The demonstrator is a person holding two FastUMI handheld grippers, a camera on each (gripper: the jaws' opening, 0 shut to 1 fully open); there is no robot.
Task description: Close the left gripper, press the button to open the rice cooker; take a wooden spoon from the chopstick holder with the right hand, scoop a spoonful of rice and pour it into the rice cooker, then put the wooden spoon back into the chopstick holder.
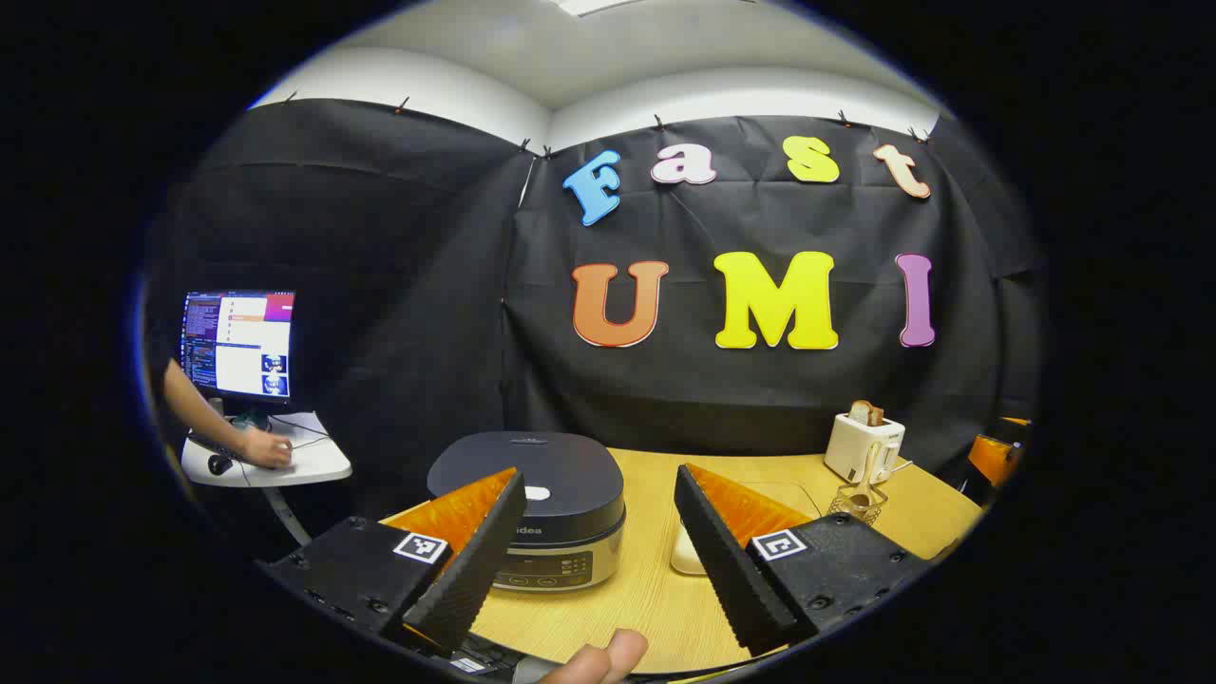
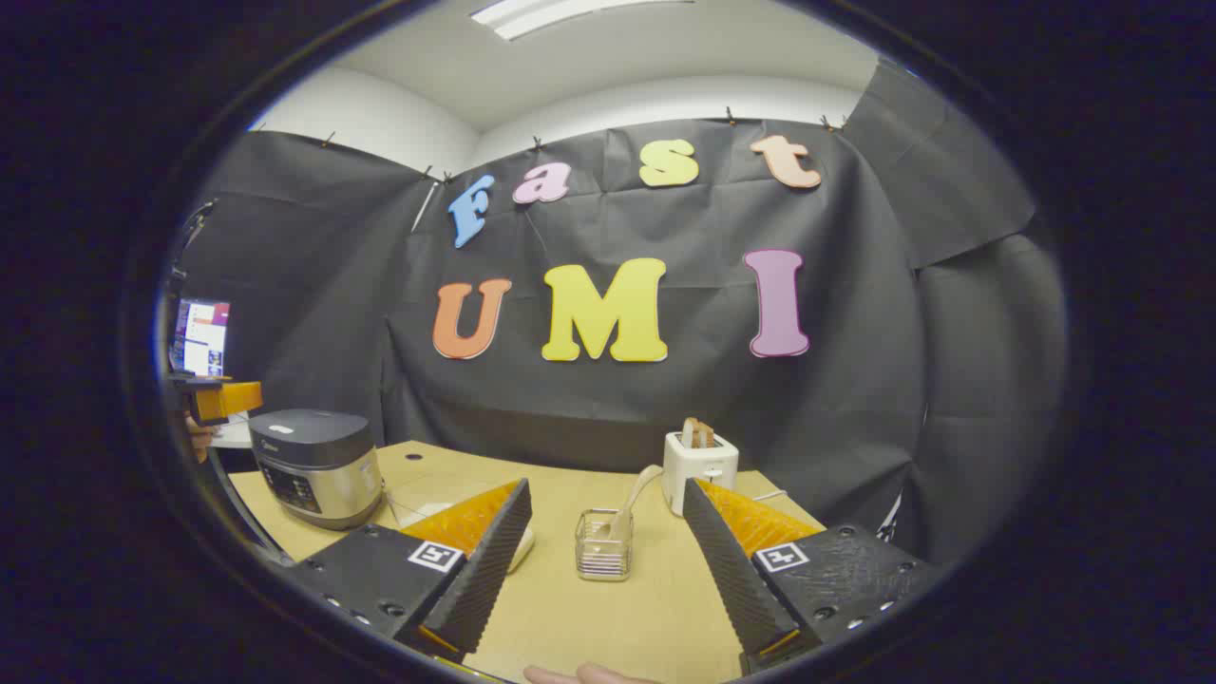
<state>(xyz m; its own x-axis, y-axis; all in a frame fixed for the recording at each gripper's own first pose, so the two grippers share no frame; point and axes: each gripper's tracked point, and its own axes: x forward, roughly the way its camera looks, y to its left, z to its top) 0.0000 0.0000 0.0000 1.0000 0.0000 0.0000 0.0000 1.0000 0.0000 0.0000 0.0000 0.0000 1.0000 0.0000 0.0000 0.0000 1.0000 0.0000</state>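
Rice cooker [image 1: 532, 508] dark-lidded, shut, silver-based

The left gripper [image 1: 598, 532] hangs with jaws wide apart before the closed rice cooker [image 1: 532, 503] on the table [image 1: 655, 589], while right of the cooker a spoon [image 1: 866, 480] stands in the holder [image 1: 858, 503], just before a toaster [image 1: 863, 445].

Place: we see a recording booth in a lab.
Signs: black cloth walls [image 2: 665, 399], a monitor [image 1: 238, 344], kitchen props on one counter [image 2: 608, 608].
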